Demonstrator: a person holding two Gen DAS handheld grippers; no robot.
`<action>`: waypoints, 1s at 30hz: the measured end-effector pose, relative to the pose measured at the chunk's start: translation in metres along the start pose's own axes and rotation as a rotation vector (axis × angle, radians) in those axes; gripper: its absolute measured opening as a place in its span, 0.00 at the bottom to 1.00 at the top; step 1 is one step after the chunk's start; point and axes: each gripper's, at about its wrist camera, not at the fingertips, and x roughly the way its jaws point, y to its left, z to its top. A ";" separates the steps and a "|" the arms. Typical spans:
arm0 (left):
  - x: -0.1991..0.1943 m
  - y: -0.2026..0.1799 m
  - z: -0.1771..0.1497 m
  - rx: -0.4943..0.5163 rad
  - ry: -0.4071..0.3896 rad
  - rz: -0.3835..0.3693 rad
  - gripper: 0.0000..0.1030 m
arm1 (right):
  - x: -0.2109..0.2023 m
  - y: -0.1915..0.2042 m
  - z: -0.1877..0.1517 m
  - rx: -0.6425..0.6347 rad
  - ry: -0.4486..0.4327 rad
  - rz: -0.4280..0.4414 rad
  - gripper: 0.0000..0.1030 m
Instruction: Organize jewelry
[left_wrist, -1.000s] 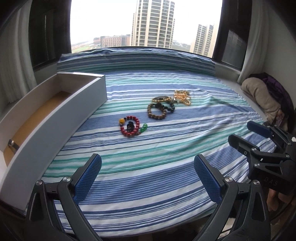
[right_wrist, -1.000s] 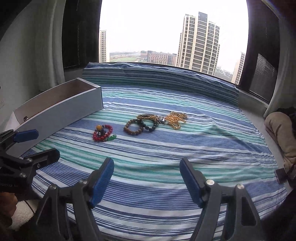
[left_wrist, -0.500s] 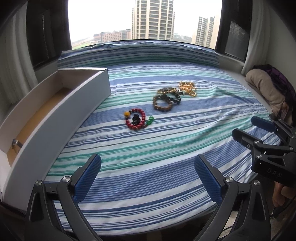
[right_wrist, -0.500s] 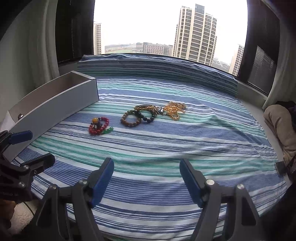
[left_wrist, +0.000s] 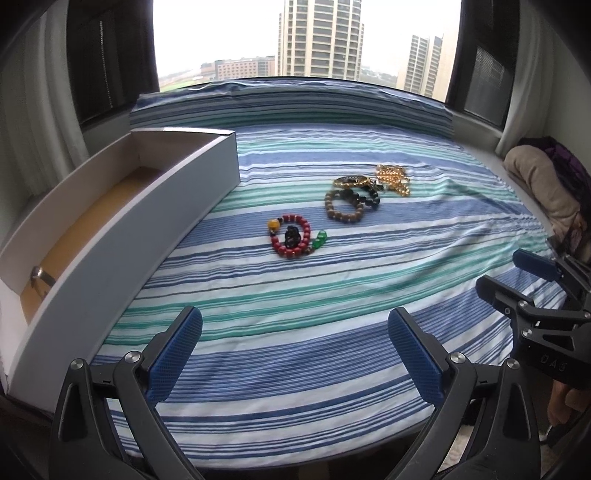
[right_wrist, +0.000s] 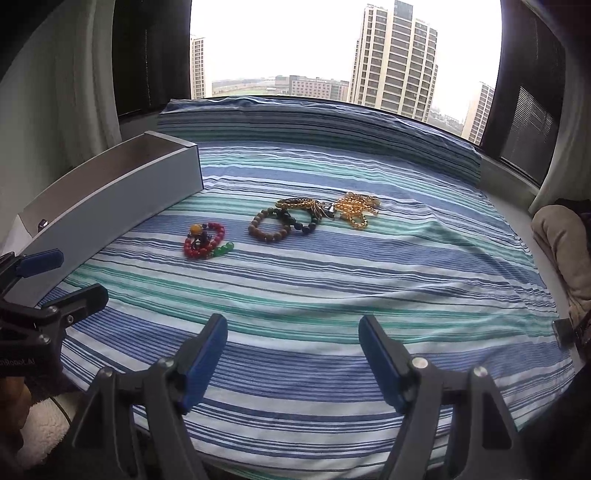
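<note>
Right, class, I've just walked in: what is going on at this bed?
A person holds two grippers above a striped bedspread. The left gripper and right gripper are both open and hold nothing. A red bracelet, a brown bracelet and a gold chain lie loose on the cloth. The open drawer beside them has none of these in it.

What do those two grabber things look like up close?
The left gripper and the right gripper match: black frames with silver bolts, and two fingers each, faced with bumpy blue pads. The right one's body bears small pale letters, too blurry to read, and a thin dark cable hangs under the left one.
</note>
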 end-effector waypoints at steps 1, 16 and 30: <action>0.000 0.000 0.000 -0.002 0.000 0.002 0.98 | -0.001 0.000 0.000 -0.001 -0.002 -0.001 0.73; 0.006 -0.003 -0.005 0.010 0.039 0.032 0.98 | 0.000 -0.003 -0.007 0.020 0.010 0.013 0.73; 0.007 0.001 -0.002 0.003 0.047 0.037 0.98 | 0.000 -0.002 -0.001 0.014 0.007 0.013 0.73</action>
